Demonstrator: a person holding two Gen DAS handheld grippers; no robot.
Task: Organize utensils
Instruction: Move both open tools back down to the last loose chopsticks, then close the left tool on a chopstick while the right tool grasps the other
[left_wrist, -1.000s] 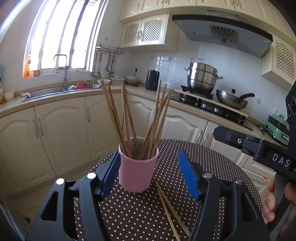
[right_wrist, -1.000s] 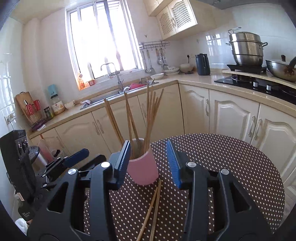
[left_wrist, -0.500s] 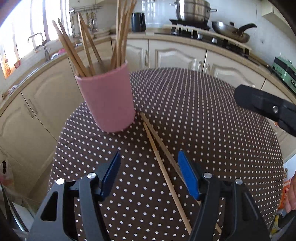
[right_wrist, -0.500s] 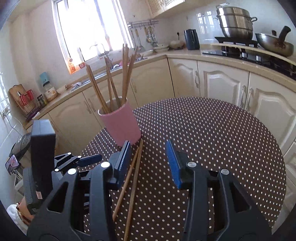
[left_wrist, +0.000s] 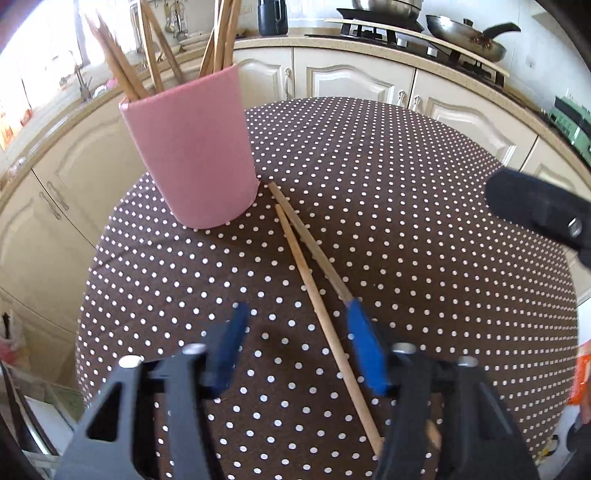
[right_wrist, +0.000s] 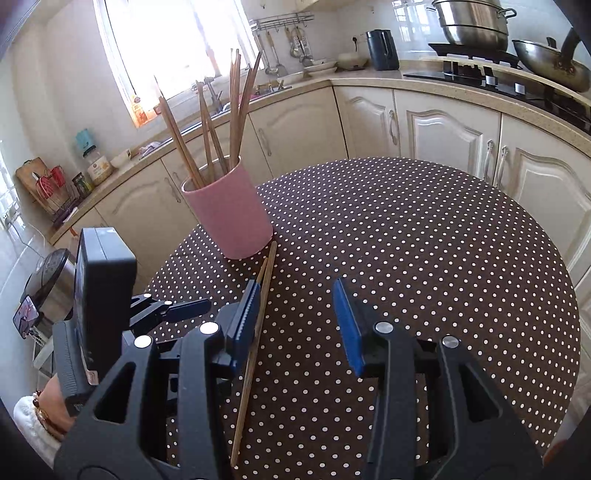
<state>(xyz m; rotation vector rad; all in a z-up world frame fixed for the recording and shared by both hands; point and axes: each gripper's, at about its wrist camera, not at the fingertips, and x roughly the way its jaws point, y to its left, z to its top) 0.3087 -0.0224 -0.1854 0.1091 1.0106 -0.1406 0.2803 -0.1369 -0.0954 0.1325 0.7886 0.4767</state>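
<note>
A pink cup (left_wrist: 192, 147) holding several wooden chopsticks stands on the round dotted table (left_wrist: 406, 206); it also shows in the right wrist view (right_wrist: 231, 214). Two loose chopsticks (left_wrist: 314, 288) lie on the cloth just in front of the cup, seen too in the right wrist view (right_wrist: 258, 317). My left gripper (left_wrist: 295, 332) is open, low over the table, with one chopstick between its fingers and the other under the right finger. My right gripper (right_wrist: 293, 306) is open and empty, higher, its left finger over the chopsticks.
Cream kitchen cabinets curve around the table. A sink and window are at the back left; a stove with a steel pot (right_wrist: 472, 22) and wok (right_wrist: 550, 70) is at the back right. The table edge drops off close behind the cup.
Both grippers pulled back from the cup and tilted down. The left gripper lowered over the two loose chopsticks. Both stayed open.
</note>
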